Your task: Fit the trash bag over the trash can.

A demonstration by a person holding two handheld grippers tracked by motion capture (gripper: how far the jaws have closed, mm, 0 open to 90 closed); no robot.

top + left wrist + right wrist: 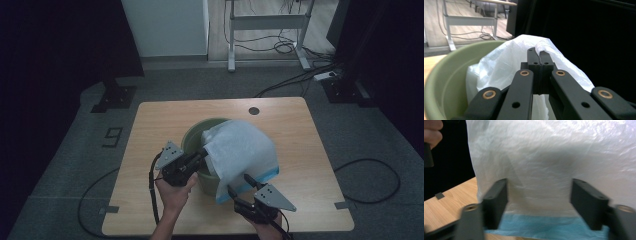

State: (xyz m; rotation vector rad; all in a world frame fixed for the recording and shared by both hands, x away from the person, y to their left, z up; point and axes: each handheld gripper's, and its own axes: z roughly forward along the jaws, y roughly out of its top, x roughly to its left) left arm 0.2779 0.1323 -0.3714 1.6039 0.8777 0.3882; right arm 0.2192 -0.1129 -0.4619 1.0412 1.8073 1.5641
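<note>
White plastic bag [240, 152] draped over a green bucket [192, 137] in the middle of the wooden table [300, 130].
The left gripper [204, 156] pinches the bag's edge at the bucket's rim, fingers [534, 58] clenched together on the film. The right gripper [240, 186] sits at the bag's blue-trimmed lower edge, its fingers [496, 200] spread wide apart on either side of the plastic, not closed on it.

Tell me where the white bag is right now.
In the high view, the bag drapes over the green bin's right rim at table centre, pinched by the left tongs, with the open right tongs at its blue hem.
</note>
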